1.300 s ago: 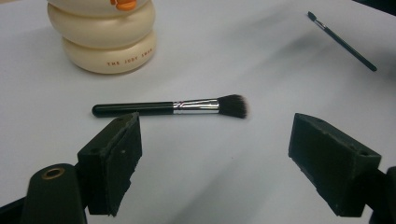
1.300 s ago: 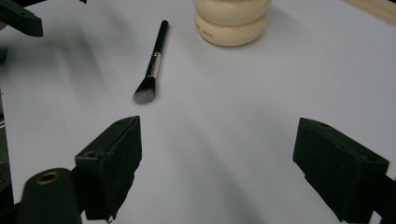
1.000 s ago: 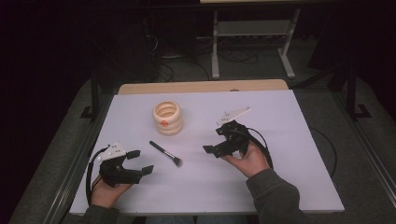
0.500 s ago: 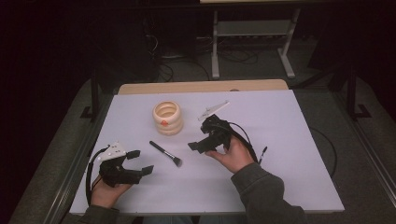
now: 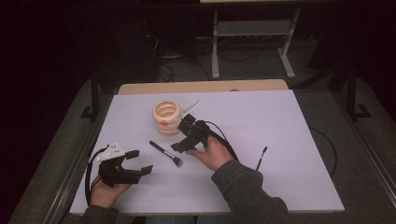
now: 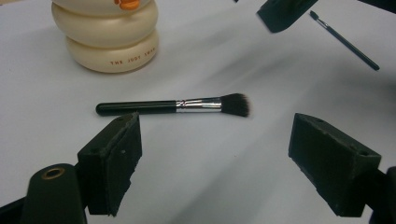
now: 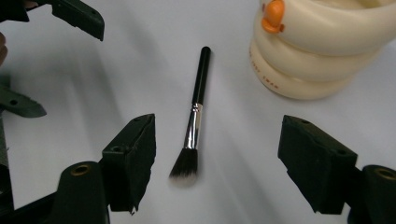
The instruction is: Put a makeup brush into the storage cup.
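**Right hand-held gripper crossed to the makeup brush**

Moving across the worktop (image 5: 280,140) from the 3 o'clock side toward its centre, the right hand-held gripper (image 5: 180,140) had come to hang just above the makeup brush (image 5: 165,153), beside the cream ringed pot (image 5: 166,116). Its jaws had just been closing a little yet stood wide apart, gripping nothing; in the right gripper view the makeup brush (image 7: 194,121) lay between them on the white surface, bristles toward the camera, untouched. The left hand-held gripper (image 5: 135,163) had kept its place near 7 o'clock, jaws spread wide and empty, pointing at the brush from the other side. In the left gripper view the brush (image 6: 173,105) lay crosswise beyond the jaws, handle toward the pot (image 6: 107,37). A second, thin brush (image 5: 261,157) lay well apart at about 4 o'clock.
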Demonstrator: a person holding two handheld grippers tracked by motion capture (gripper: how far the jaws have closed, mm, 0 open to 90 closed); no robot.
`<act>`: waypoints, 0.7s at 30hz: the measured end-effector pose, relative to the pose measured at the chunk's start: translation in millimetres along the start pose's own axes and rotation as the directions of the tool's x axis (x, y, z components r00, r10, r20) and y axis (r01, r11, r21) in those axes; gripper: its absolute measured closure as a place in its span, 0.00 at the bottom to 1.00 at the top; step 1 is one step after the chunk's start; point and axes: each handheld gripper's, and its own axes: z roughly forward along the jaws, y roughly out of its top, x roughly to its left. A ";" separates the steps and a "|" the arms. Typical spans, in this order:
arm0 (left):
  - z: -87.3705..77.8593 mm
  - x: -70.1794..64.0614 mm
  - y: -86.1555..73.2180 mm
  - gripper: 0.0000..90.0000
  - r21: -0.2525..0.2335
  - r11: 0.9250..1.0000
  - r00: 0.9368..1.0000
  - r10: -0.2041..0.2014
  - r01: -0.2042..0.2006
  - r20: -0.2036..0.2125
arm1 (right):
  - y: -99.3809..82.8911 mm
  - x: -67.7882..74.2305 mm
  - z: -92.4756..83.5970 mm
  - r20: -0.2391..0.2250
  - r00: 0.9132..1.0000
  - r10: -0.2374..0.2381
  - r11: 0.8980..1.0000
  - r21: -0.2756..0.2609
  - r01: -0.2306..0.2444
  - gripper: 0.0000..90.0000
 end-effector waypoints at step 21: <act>-1.6 0.0 0.1 0.19 0.013 1.000 1.000 0.022 -0.022 -0.002 | 18.9 12.5 68.0 -0.016 1.000 -0.009 0.995 0.098 0.011 0.47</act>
